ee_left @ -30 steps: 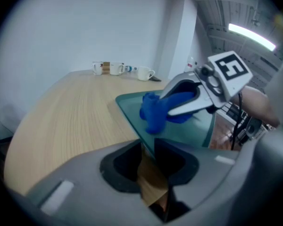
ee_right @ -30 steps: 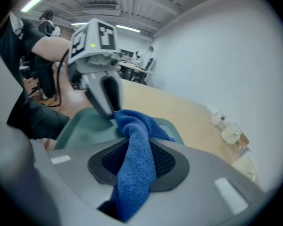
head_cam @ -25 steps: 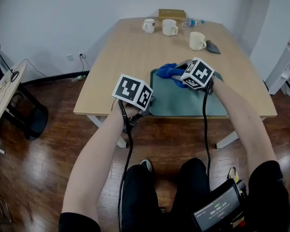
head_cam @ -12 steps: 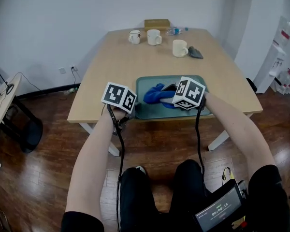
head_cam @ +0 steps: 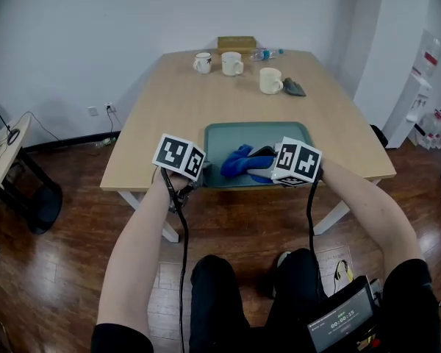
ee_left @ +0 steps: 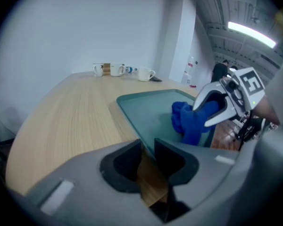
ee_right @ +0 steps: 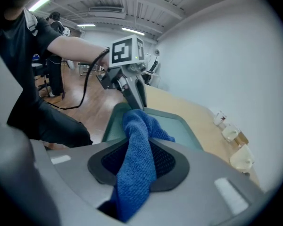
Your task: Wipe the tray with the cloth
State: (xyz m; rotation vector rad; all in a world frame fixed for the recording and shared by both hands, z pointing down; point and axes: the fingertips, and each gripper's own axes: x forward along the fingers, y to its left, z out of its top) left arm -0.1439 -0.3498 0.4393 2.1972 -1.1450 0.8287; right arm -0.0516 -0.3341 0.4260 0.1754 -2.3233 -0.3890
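1. My left gripper (head_cam: 201,170) sits at the near left corner of the tray (head_cam: 259,126). In the left gripper view its jaws stand nearly together, a narrow slot between them, and the tray's rim (ee_left: 132,108) runs into that slot. I read it as pinching the rim.
2. My right gripper (head_cam: 260,163) is over the near part of the tray, jaws clamped on the blue cloth (head_cam: 238,161). In the right gripper view the cloth (ee_right: 137,147) fills the gap from pad to pad and humps up ahead of the jaws.
3. The cloth's free end lies bunched on the tray floor, left of the right gripper.
4. The tray lies flat at the near edge of the wooden table (head_cam: 169,109).
5. Three mugs (head_cam: 232,63) stand at the far end, well apart from the tray.
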